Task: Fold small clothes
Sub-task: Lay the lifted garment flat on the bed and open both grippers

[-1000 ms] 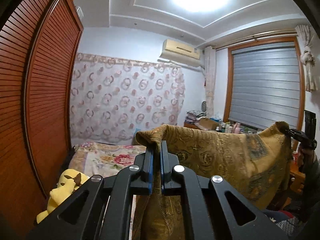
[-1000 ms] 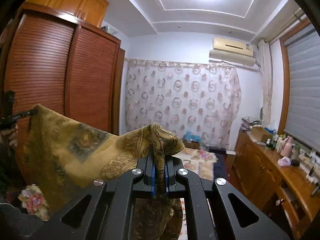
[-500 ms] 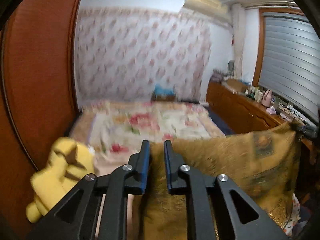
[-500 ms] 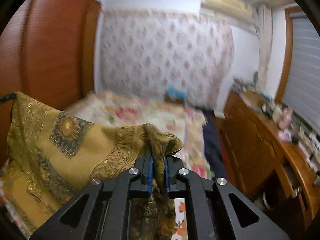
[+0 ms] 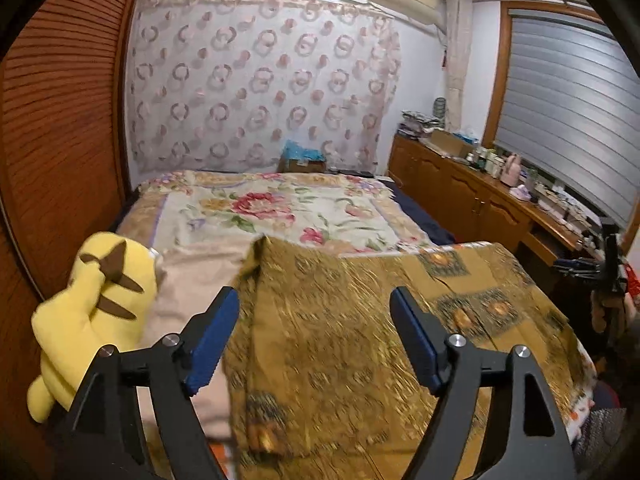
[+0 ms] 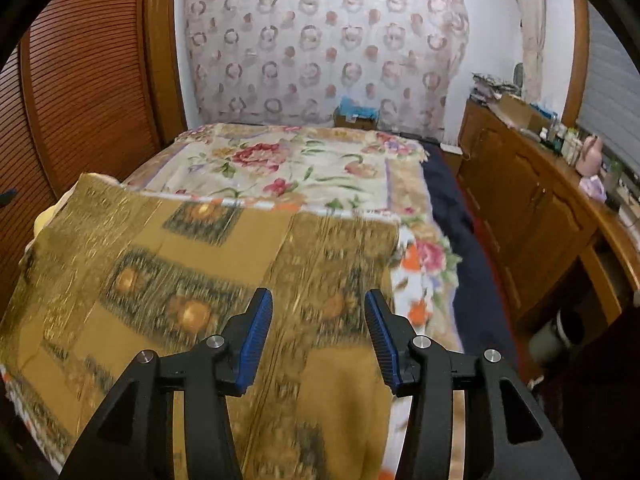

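Note:
A mustard-gold patterned cloth [image 5: 360,320] lies spread on the near end of the bed, blurred by motion. It also shows in the right wrist view [image 6: 192,280]. My left gripper [image 5: 316,340] is open and empty just above the cloth's left part. My right gripper [image 6: 318,336] is open and empty above the cloth's right part. The right gripper also shows at the right edge of the left wrist view [image 5: 596,268].
The bed has a floral cover [image 5: 280,208]. A yellow plush toy [image 5: 92,304] lies at the bed's left edge beside a wooden louvred wardrobe [image 5: 52,120]. A wooden sideboard [image 6: 540,200] with bottles stands right of the bed. A dark blue mat [image 6: 460,248] lies between them.
Both grippers held the cloth up by its top corners, then lowered it onto the bed and opened. The cloth now lies flat and released.

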Tool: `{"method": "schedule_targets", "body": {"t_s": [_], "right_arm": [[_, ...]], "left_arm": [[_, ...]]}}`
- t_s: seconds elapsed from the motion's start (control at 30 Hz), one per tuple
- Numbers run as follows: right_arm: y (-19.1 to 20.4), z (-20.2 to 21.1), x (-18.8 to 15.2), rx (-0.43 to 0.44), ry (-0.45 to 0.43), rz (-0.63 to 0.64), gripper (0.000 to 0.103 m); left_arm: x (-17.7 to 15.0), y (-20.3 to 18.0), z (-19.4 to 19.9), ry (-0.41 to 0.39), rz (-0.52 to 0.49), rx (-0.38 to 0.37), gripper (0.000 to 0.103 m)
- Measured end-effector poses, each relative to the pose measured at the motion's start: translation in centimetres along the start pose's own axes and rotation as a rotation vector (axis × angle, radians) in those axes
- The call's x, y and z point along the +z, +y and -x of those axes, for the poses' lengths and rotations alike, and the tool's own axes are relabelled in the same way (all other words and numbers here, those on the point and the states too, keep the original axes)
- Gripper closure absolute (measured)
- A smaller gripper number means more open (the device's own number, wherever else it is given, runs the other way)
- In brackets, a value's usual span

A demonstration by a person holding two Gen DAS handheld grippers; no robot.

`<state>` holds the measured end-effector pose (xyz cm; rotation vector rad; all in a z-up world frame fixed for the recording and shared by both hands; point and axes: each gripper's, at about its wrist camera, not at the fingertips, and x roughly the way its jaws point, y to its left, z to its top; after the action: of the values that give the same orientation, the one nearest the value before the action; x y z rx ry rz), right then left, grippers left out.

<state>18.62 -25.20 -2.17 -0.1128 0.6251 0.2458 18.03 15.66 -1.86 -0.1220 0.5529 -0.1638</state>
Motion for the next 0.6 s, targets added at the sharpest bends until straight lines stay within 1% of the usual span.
{"method": "schedule_targets", "body": {"t_s": [0.03,0.07,0.1,0.17,0.23,0.27,0.3,0.43,0.5,0.6], "right_arm": [[-1.0,0.9,-0.8,0.005,0.005,-0.008,0.053],[-1.0,1.2,-1.5,0.013,0.013,-0.013,0.053],[-2.2,1.7,-1.8,0.014,0.019,-0.02,0.053],[-2.5,3.7,-3.5,0.018,0.026,-0.042,0.053],[-2.9,4.4,-4.5,0.02,0.031,-0.062,0.053],[-2.7,4.7,-4.4,0.012,0.032,-0.059,0.053],[-2.6,5.0,-4.8,0.008,0.036,-0.051,0.053],[-2.5,5.0,-5.8,0.021,0.059,-0.06,0.053],[-2.3,4.4,-6.1,0.008,0.075,-0.056,0.054],[-2.6,4.0,-6.1,-0.002,0.093,-0.067,0.057]], "left_arm": [[-0.4,-0.1,0.1,0.006,-0.001,-0.002,0.023],[-0.9,-0.3,0.2,0.017,-0.004,0.002,0.023],[-1.5,-0.5,0.2,0.036,-0.009,0.012,0.023],[-2.8,-0.7,0.0,0.079,-0.008,0.037,0.023],[-3.8,-0.8,0.0,0.109,-0.003,0.02,0.023],[-4.4,-0.7,0.0,0.116,-0.009,0.013,0.023],[-5.0,-0.6,-0.1,0.125,-0.019,0.02,0.023],[-7.2,-0.4,-0.4,0.176,-0.03,0.044,0.023],[-8.1,-0.1,-0.5,0.203,-0.027,0.055,0.023],[-9.0,0.5,-0.8,0.228,-0.022,0.069,0.023]]}}
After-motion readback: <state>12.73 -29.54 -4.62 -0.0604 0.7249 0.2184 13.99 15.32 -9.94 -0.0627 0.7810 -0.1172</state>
